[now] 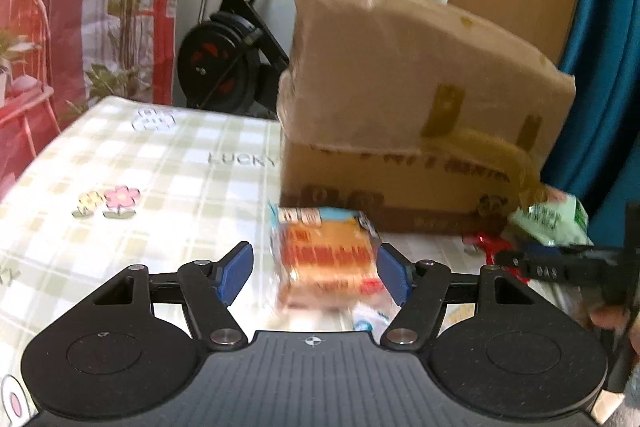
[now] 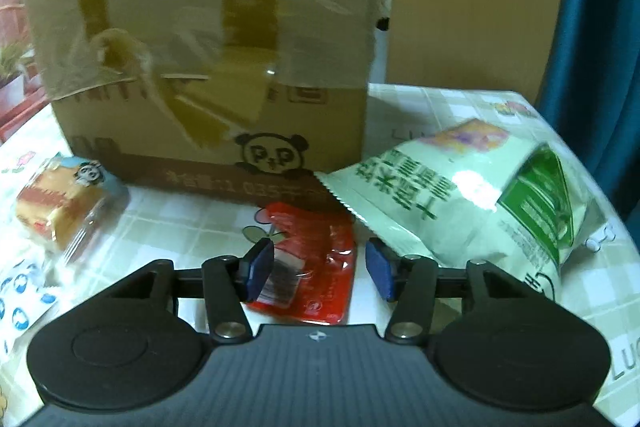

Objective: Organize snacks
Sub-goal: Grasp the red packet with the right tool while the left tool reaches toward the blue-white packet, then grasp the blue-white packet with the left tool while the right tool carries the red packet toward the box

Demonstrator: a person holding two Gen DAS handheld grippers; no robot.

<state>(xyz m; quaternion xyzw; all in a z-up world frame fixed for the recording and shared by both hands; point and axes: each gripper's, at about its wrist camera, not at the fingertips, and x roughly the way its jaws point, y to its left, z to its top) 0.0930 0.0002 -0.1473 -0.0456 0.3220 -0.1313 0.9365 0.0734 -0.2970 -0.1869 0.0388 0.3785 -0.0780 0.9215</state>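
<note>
A wrapped orange cake snack (image 1: 328, 259) lies on the checked tablecloth (image 1: 140, 167), between the blue pads of my left gripper (image 1: 315, 275). Its right edge sits by the right pad and a gap shows at the left pad, so the jaws are open. In the right wrist view a flat red packet (image 2: 316, 267) lies on the cloth under my right gripper (image 2: 320, 271). That gripper is open too, with its left pad over the packet's edge and its right pad clear of it. A pale green snack bag (image 2: 480, 195) leans just to the right. The cake snack (image 2: 60, 211) shows at the far left.
A taped cardboard box (image 1: 400, 87) with a panda print (image 2: 272, 155) stands right behind the snacks. A blue-and-white packet (image 2: 20, 303) lies at the left edge. An exercise bike (image 1: 232, 59) and a plant stand beyond the table. A teal curtain (image 2: 600, 27) hangs at the right.
</note>
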